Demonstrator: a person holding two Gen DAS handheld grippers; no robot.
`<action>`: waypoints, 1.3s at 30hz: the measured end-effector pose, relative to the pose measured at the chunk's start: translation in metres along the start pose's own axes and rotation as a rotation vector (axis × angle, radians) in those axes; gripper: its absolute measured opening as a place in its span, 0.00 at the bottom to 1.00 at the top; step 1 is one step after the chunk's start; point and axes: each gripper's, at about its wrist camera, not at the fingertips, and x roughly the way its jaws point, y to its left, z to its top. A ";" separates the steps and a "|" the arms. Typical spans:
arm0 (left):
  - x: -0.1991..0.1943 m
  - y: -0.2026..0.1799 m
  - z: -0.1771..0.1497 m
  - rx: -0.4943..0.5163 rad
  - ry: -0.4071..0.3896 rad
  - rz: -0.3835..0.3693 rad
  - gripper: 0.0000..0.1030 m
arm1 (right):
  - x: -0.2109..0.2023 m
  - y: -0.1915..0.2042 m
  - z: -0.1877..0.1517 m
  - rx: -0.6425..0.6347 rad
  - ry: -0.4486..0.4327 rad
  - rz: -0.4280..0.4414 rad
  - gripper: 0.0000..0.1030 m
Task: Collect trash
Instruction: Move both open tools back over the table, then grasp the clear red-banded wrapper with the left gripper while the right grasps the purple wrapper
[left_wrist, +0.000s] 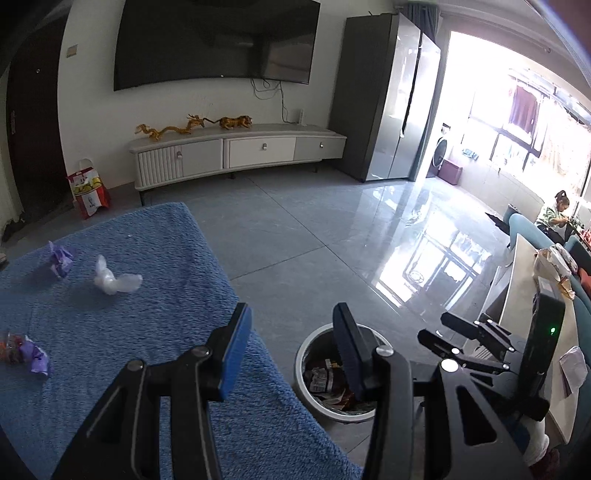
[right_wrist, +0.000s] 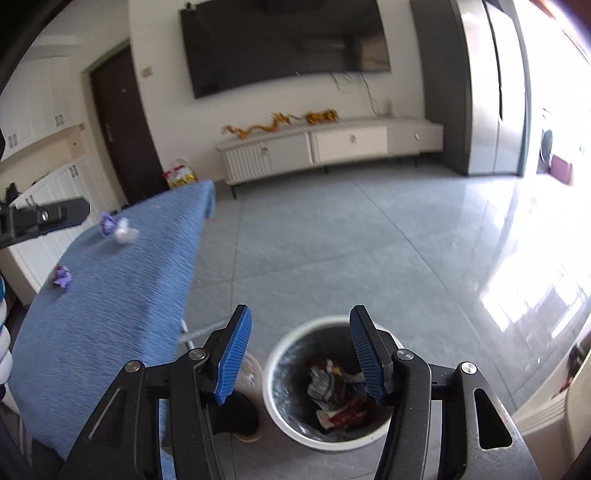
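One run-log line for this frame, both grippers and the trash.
left gripper: open, empty | right gripper: open, empty, above bin | bin: holds wrappers | blue cloth: purple wrappers, clear plastic wad left

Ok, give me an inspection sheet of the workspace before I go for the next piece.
Surface: blue cloth table.
Job's things: white bin on the floor beside the table, wrappers already in it. On the cloth: far purple wrapper, clear plastic wad, near purple wrapper with orange packaging against it.
Clutter: red-and-white bag on the floor by the door.
Grippers: left gripper open, empty; right gripper open, empty, above the bin.
Cables: TV leads hang down the wall.
Surroundings: TV cabinet, fridge, a seated person far right.
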 end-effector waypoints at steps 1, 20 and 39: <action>-0.009 0.005 -0.001 -0.001 -0.012 0.010 0.43 | -0.006 0.005 0.005 -0.011 -0.016 0.006 0.54; -0.124 0.149 -0.058 -0.229 -0.138 0.245 0.50 | -0.074 0.089 0.057 -0.185 -0.182 0.127 0.65; -0.094 0.352 -0.120 -0.600 0.017 0.447 0.50 | 0.023 0.172 0.070 -0.279 -0.038 0.255 0.65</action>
